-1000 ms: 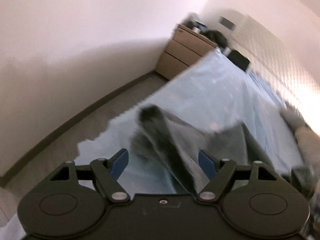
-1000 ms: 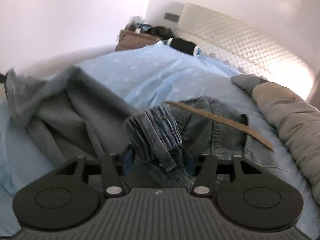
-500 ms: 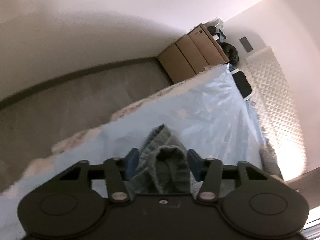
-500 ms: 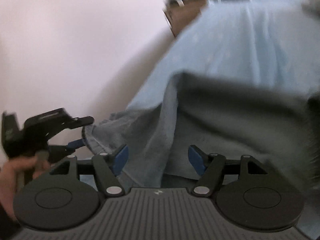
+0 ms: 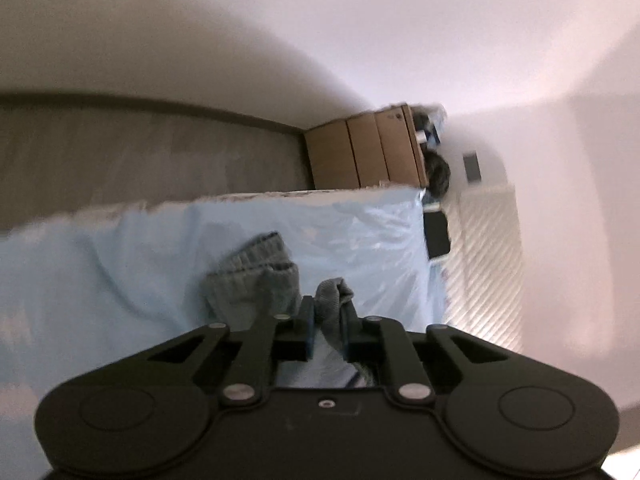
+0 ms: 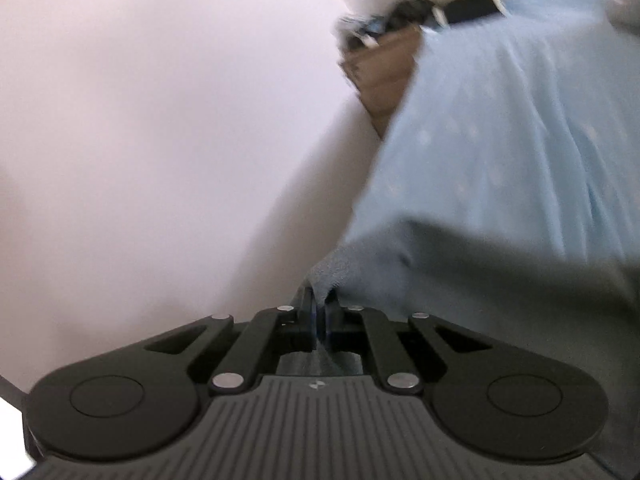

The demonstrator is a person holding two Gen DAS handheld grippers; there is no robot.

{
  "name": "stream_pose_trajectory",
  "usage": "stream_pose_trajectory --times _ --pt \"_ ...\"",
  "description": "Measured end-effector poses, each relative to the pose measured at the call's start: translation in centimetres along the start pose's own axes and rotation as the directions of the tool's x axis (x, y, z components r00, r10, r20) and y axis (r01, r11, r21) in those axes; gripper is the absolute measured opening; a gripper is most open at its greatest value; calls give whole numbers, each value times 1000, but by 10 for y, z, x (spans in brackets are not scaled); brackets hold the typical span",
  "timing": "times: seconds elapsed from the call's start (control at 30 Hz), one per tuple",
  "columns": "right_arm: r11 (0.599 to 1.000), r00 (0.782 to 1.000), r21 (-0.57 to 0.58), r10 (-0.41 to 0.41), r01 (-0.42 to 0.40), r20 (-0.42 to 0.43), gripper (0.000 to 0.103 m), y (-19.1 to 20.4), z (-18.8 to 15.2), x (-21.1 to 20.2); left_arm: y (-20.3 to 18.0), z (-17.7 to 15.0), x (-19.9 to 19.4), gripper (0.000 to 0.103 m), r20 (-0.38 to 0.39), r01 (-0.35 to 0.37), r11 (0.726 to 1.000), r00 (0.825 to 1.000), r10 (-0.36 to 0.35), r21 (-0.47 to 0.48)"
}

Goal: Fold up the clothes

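Left wrist view: the left gripper (image 5: 327,330) has its jaws drawn in on a bunch of the grey knit garment (image 5: 256,276), whose ribbed cuff or hem stands just ahead of the tips, over the pale blue bedsheet (image 5: 120,256). The fabric looks soft, limp and light; judged best held at the thick ribbed edges. Most of the garment lies under the tool, unseen. A wooden dresser (image 5: 364,152) stands far ahead.

Right wrist view: the right gripper (image 6: 319,320) is pressed nearly together on a corner of the same garment (image 6: 460,280), which spreads ahead and right of the tips. Blur hides its outline; its shape cannot be told.
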State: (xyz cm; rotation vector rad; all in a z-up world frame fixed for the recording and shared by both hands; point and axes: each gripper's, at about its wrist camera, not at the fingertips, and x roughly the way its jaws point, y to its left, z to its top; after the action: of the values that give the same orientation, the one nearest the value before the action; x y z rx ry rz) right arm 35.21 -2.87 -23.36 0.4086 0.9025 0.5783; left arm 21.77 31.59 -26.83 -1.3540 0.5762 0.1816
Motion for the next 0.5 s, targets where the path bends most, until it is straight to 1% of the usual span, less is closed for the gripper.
stream_pose_trajectory --times 0.07,0.13,0.23,0.3,0.37,0.43,0.5 --pt "1000 999 -24 2 -3 -54 4 10 19 29 5 -2 -2 11 14 -4 997 1000 5 -75" --pt "999 994 -48 3 -8 -108 5 19 38 59 12 -1 1 11 22 -24 991 999 27 -135" --pt "996 982 -83 1 -17 -188 5 33 66 103 27 4 11 11 16 -62 974 998 67 -217" --pt "994 970 -106 -2 -25 -241 5 43 85 132 37 8 20 11 10 -83 966 996 88 -245" --pt "992 956 -129 -33 -5 -292 5 43 81 164 47 13 27 11 6 -99 960 995 104 -261" --pt "983 944 -183 -79 20 -322 5 45 71 190 54 20 35 12 -4 -112 959 993 115 -259" --pt "971 936 -236 -120 40 -332 11 49 62 209 58 28 40 13 -14 -123 962 992 123 -242"
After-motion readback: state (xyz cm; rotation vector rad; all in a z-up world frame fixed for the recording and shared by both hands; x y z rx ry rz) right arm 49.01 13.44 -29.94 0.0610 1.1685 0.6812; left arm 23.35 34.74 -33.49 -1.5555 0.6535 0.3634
